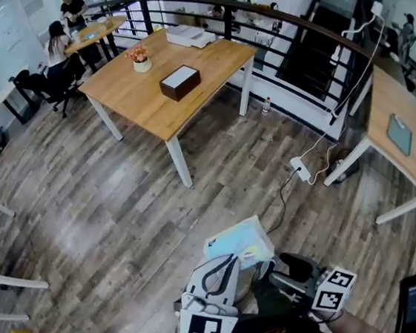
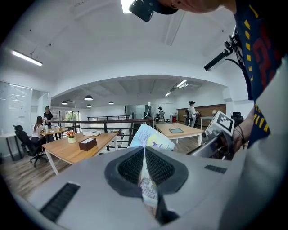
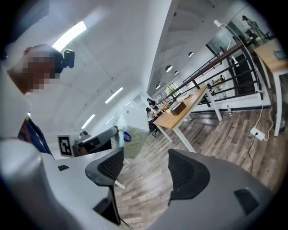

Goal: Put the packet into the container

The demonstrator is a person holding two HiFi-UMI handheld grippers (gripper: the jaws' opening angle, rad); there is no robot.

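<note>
head view: the task looks to be at its carrying stage. the left gripper (image 1: 229, 268) is clenched on the pale blue packet (image 1: 239, 242), which stands up out of its jaws above the wooden floor (image 1: 108, 211), well apart from any table. the right gripper (image 1: 288, 268) hangs just beside it, jaws spread with nothing between them. no container shows close by; a dark box (image 1: 180, 81) on the far tabletop (image 1: 137, 99) may be it, though that is a guess. the pick-up appears done; the approach, the placing and the release are left.
</note>
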